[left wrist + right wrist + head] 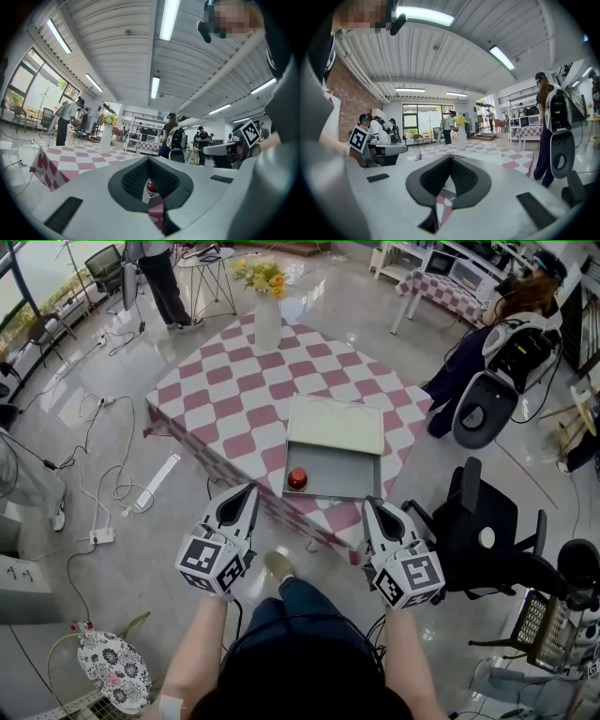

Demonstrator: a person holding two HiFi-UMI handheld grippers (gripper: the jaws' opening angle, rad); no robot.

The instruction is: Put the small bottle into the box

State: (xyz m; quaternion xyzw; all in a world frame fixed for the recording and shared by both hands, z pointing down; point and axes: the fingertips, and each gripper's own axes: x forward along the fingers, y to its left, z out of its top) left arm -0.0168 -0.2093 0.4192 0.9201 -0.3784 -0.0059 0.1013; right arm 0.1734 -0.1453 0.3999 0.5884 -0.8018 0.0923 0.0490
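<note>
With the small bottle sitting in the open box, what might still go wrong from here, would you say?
1. The box sits near the edge of the table, close to both shut claws; a forward swing of the left claw or right claw might shove it.
2. The small bottle stands by the box's left wall; a jolt could topple it.

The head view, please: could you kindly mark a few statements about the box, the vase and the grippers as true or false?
1. The red-topped small bottle lies inside the open box. True.
2. The vase of flowers stands in the box. False: it stands at the far end of the table, apart from the box.
3. The right gripper holds the bottle. False: its jaws are together and empty.
4. The left gripper is shut and empty. True.
</note>
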